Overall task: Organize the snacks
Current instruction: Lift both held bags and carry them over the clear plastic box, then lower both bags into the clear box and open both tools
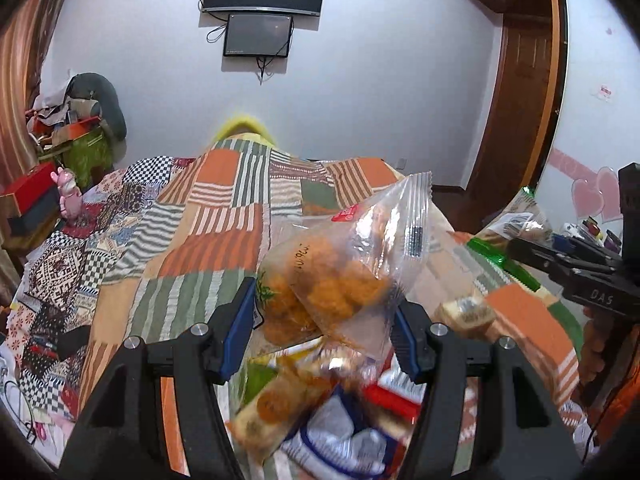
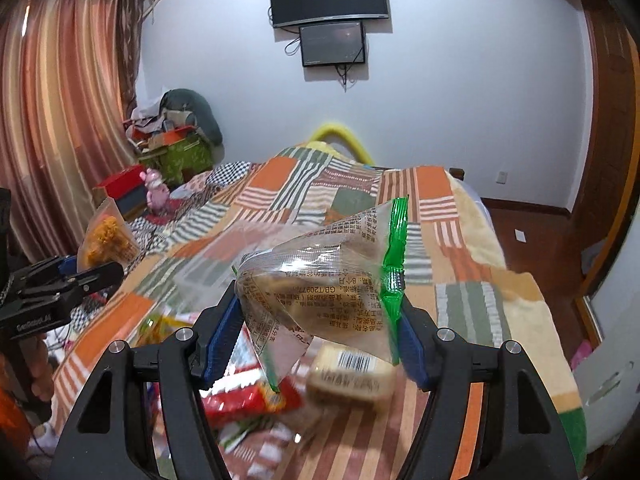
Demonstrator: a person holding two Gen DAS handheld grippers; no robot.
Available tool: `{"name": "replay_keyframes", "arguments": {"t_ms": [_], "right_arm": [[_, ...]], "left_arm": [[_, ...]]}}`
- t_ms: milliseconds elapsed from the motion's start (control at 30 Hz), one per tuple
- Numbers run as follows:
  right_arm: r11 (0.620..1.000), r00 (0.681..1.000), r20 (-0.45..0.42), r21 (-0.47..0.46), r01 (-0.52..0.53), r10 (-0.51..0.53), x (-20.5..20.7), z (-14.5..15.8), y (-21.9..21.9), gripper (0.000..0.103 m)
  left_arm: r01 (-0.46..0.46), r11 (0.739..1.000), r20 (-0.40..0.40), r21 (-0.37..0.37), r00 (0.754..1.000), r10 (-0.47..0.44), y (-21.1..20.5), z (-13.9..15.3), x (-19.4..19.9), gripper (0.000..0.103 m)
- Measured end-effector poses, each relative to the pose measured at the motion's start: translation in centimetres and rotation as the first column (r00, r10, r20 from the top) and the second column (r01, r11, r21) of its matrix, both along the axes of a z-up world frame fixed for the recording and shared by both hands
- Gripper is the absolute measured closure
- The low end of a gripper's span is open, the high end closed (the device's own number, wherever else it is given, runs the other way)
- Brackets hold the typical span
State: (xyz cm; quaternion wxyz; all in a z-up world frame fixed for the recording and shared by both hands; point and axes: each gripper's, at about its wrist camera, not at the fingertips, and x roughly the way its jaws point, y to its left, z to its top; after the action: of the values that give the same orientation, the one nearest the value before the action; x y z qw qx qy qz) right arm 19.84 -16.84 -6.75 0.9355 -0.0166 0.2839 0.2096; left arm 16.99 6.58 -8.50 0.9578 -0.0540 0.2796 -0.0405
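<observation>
Looks like early days. Left claw (image 1: 324, 320) is pinched on a clear bag of orange snacks (image 1: 328, 280), right claw (image 2: 320, 340) is clamped on a green-edged bag (image 2: 332, 280), both lifted above the bed (image 2: 352, 200). A heap of packets (image 1: 340, 400) lies loose on the quilt below, so I'd say most sorting is left.

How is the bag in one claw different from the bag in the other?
The clear bag of orange fried snacks in the left gripper has a plain crimped edge; the clear green-edged bag of pale brown pastry in the right gripper carries black print. Both are transparent and held up above the quilt.
</observation>
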Motion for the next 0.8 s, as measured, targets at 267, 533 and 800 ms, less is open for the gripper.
{"name": "replay_keyframes", "arguments": {"t_ms": [267, 533, 800], "right_arm": [[1.000, 1.000, 0.003, -0.009, 0.010, -0.010, 2.9, -0.2, 1.3, 0.037], [0.999, 0.998, -0.061, -0.053, -0.011, 0.007, 5.1, -2.7, 2.7, 0.037], [0.993, 0.988, -0.149, -0.111, -0.045, 0.028, 6.8, -4.9, 3.4, 0.037]], "left_arm": [[0.021, 0.999, -0.012, 0.026, 1.000, -0.021, -1.2, 0.0, 4.5, 0.042], [0.037, 0.999, -0.097, 0.017, 0.995, -0.036, -1.7, -1.8, 8.9, 0.042], [0.053, 0.998, -0.214, 0.024, 0.976, -0.047, -2.7, -4.7, 12.7, 0.042]]}}
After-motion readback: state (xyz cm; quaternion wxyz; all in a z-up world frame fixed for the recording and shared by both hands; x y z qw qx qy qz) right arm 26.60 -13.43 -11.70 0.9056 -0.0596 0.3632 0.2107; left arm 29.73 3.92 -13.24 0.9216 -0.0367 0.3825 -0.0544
